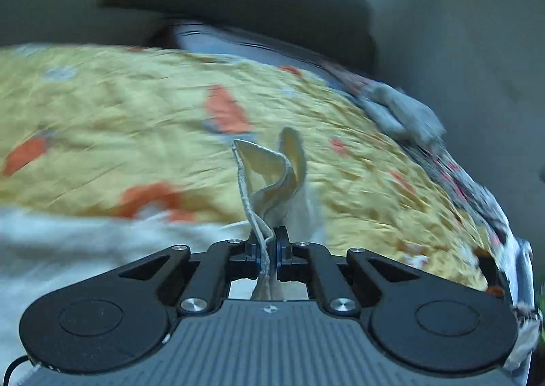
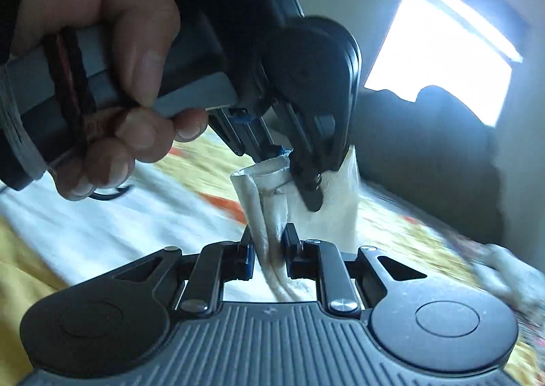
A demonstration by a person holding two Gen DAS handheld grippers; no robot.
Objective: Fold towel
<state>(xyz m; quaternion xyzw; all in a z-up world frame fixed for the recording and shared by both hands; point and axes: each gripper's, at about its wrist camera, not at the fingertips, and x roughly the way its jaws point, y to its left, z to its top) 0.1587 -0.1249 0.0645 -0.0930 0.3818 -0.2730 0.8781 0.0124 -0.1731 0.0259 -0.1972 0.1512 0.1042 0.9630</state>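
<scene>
— How many of each thing do you count?

— Two grippers, one towel, one bedspread, one hand. The left gripper (image 1: 269,243) has its jaws clamped narrow on a hemmed corner of the towel (image 1: 272,175). The right gripper (image 2: 269,243) pinches a thicker bunch of the same towel (image 2: 272,215) between narrow jaws. In the right wrist view the left gripper (image 2: 289,161) comes in from eleven o'clock, gripped by a hand (image 2: 102,79), and bites the cloth just above the right one.

— Which way does the towel run?

— Its held edge stands up from both sets of jaws toward twelve o'clock, long axis roughly upright, with the rest trailing down and away toward seven and eight o'clock over the bed.

— Materials and shapes?

— The towel is cream-white woven cloth with a corded, stitched hem, curled into a soft loop at the corner. The bedspread (image 1: 119,120) beneath is crinkled yellow fabric with orange patches, blurred. The grippers are matte black, with round side discs and a ribbed grey body.
</scene>
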